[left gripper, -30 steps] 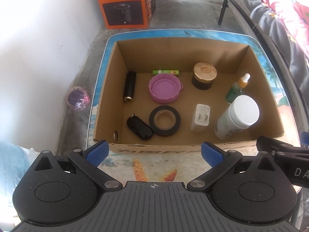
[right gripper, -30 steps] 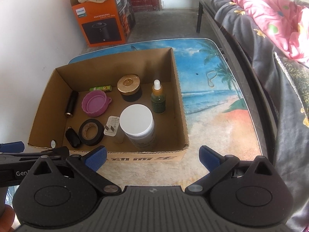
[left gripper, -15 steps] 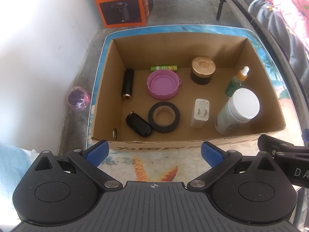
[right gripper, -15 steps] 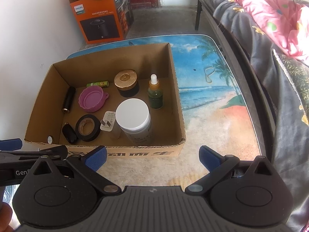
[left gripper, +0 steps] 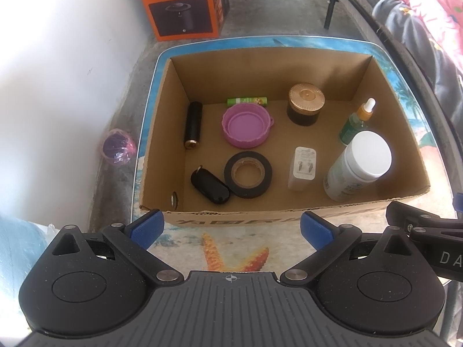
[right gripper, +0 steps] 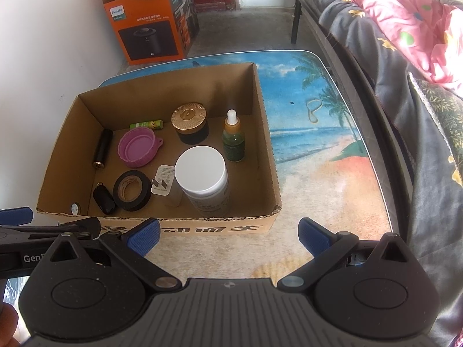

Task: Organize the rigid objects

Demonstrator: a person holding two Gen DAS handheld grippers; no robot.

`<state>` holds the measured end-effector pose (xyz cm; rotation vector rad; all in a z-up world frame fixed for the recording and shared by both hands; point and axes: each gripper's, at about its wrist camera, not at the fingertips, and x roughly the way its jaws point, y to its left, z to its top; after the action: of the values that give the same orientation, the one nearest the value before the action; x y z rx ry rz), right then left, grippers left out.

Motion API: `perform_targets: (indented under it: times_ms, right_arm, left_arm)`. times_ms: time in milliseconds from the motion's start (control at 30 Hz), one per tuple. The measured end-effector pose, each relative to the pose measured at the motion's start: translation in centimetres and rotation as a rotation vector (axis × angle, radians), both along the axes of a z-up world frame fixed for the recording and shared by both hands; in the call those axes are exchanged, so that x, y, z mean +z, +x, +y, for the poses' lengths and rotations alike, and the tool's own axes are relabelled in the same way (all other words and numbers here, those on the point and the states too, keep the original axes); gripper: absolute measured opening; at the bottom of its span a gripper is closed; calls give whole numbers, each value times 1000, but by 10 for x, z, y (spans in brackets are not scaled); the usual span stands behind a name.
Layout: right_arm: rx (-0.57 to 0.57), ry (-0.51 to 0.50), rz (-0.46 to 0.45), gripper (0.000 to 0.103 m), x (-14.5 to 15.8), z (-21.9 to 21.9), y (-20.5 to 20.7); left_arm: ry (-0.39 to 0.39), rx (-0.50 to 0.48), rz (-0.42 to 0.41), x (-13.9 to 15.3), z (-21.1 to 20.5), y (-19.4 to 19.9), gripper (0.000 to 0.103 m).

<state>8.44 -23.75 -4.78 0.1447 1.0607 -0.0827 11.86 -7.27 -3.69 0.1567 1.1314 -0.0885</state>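
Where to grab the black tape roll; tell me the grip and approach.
The black tape roll lies flat on the cardboard box floor, touching the black key fob. Probably best from straight above: one finger in the open core, one outside its far rim, pinching the ring wall away from the fob.

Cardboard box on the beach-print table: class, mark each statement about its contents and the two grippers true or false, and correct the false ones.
1. The cardboard box holds a black tape roll. True.
2. The left gripper is shut on the purple lid. False: it is open and empty, outside the box.
3. The white-capped bottle stands upright. True.
4. The dropper bottle lies on the table outside the box. False: it stands inside the box.
5. The right gripper is open. True.
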Motion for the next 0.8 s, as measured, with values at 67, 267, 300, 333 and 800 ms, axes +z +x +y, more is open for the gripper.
perform_targets:
  times_ms: [67,267,300,333,800]
  right_arm:
    - [0,1,-1,103,0,0,0]
    - [0,-1,3,103,0,2,0]
    - [0,0,3,103,-1,2,0]
    - [0,1,3,103,-1,2,0]
    - [-6,2,4,103,-2,2,-2]
  left_arm:
    - [0,-1,0,0,1,0,101]
    - [0,-1,2,1,3,0,101]
    - [1,-1,2,1,3,0,101]
    - [1,-1,1,1,3,0,101]
    - [4,-3,1,0,5,-2,101]
